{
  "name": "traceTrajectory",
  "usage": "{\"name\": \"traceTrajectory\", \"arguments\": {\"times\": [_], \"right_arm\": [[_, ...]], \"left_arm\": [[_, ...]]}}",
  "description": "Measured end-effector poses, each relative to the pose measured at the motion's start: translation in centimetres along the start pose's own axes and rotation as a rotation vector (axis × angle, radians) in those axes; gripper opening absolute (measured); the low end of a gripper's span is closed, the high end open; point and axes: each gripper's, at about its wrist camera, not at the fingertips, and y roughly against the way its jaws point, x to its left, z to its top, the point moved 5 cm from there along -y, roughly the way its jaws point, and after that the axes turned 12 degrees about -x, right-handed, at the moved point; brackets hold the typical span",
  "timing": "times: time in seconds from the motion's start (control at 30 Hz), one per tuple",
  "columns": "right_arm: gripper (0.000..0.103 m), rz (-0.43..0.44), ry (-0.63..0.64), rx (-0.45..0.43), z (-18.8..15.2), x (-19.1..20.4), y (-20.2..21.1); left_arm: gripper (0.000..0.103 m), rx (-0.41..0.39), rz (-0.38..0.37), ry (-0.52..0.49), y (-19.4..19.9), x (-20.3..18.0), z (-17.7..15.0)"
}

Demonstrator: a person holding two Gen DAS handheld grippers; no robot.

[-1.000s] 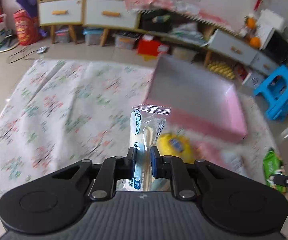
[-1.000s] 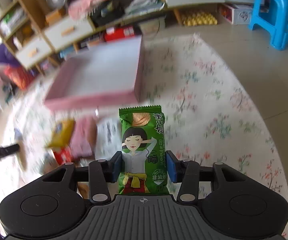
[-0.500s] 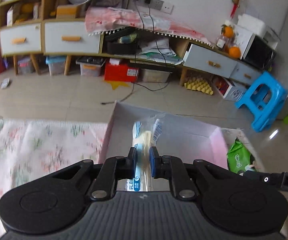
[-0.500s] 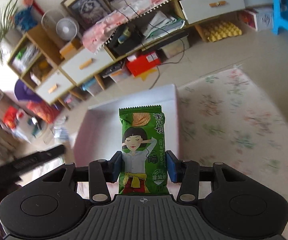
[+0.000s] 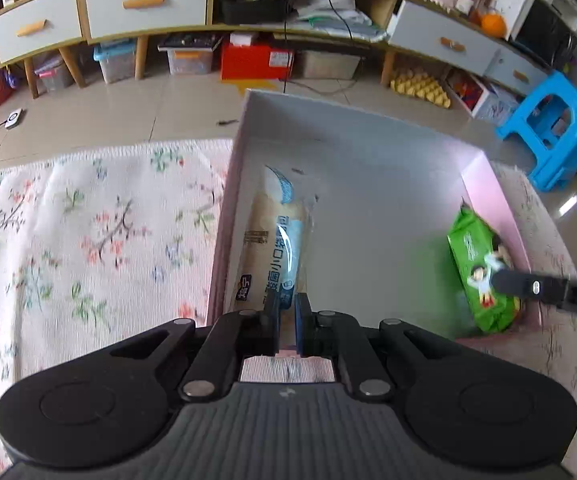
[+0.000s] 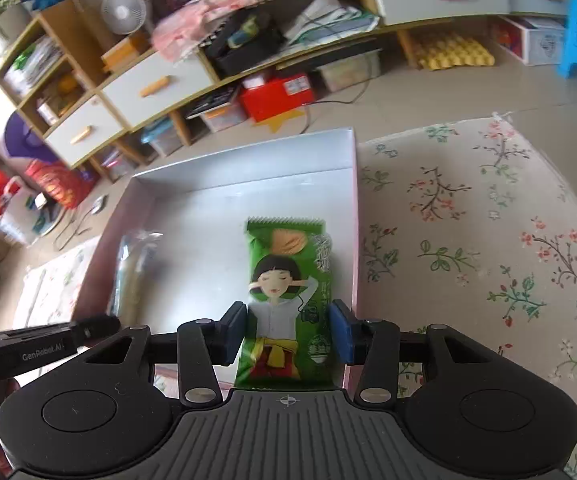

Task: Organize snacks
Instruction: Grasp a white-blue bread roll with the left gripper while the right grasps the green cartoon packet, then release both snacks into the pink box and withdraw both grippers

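Note:
A pink box (image 5: 488, 196) with a pale grey floor lies on the flowered cloth (image 5: 88, 240). My left gripper (image 5: 287, 312) stands at the box's near left wall, jaws nearly closed with a narrow gap; the clear bread-stick packet (image 5: 276, 240) lies on the box floor just ahead of them. My right gripper (image 6: 288, 332) is open, its pads either side of the green snack packet (image 6: 288, 280) without pressing it; the packet lies in the box (image 6: 248, 152) by the right wall. The green packet also shows in the left wrist view (image 5: 480, 268).
Low cabinets with drawers (image 5: 140, 4), storage bins, a red box (image 5: 254, 60) and a blue stool (image 5: 548, 128) stand on the floor behind the box. The flowered cloth (image 6: 488, 240) spreads on both sides of the box.
Both grippers came down into the box. The bread-stick packet now lies flat on the box floor. The right pads have spread apart off the green packet, which rests in the box.

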Motion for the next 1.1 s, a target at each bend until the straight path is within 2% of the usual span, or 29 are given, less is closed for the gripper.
{"name": "traceTrajectory", "arguments": {"times": [0.17,0.23,0.27,0.33,0.4,0.43,0.47,0.5,0.53,0.63,0.7,0.77,0.93,1.0,1.1], "right_arm": [[0.044,-0.026,0.034,0.002,0.0,-0.4,0.9],[0.046,-0.029,0.040,0.006,-0.1,-0.5,1.3],[0.051,-0.025,0.041,0.011,-0.2,-0.4,1.8],[0.055,-0.014,0.065,-0.012,0.2,0.0,3.1],[0.065,-0.017,0.096,-0.055,0.7,0.4,5.2],[0.072,-0.021,0.098,-0.076,0.9,0.5,6.3],[0.075,-0.018,0.095,-0.090,1.2,0.7,7.5],[0.076,-0.010,0.096,-0.088,1.3,1.0,8.3],[0.079,-0.003,0.102,-0.079,1.4,1.3,9.3],[0.086,-0.023,0.125,-0.054,1.0,2.1,12.2],[0.091,-0.033,0.140,-0.032,-0.1,2.6,14.3],[0.093,-0.035,0.135,-0.015,-1.9,2.6,16.2],[0.093,-0.007,0.086,0.019,-5.6,2.8,18.5],[0.099,-0.029,0.093,0.028,-7.1,2.9,18.8],[0.099,-0.026,0.095,0.090,-9.0,3.1,18.3]], "left_arm": [[0.009,0.073,-0.001,0.058,1.6,-0.4,-1.5],[0.012,0.046,0.041,0.075,2.2,0.0,-1.2],[0.016,0.021,0.064,0.081,2.9,0.3,-0.9],[0.021,-0.027,0.067,0.122,4.5,1.0,-0.4],[0.031,-0.070,0.061,0.180,6.4,1.6,0.0],[0.037,-0.084,0.081,0.206,7.5,1.7,0.1],[0.041,-0.100,0.105,0.223,8.7,1.8,0.1],[0.044,-0.118,0.128,0.226,9.8,1.5,0.2],[0.051,-0.133,0.154,0.226,10.9,1.3,0.2],[0.082,-0.196,0.229,0.211,14.7,0.1,-0.3],[0.088,-0.232,0.237,0.183,17.0,-1.1,-1.1],[0.098,-0.252,0.221,0.161,18.7,-2.0,-2.5],[0.100,-0.238,0.210,0.171,19.2,-2.4,-5.5],[0.100,-0.201,0.211,0.165,18.4,-2.1,-6.2],[0.099,-0.117,0.193,0.162,16.9,-1.3,-7.2]]}}
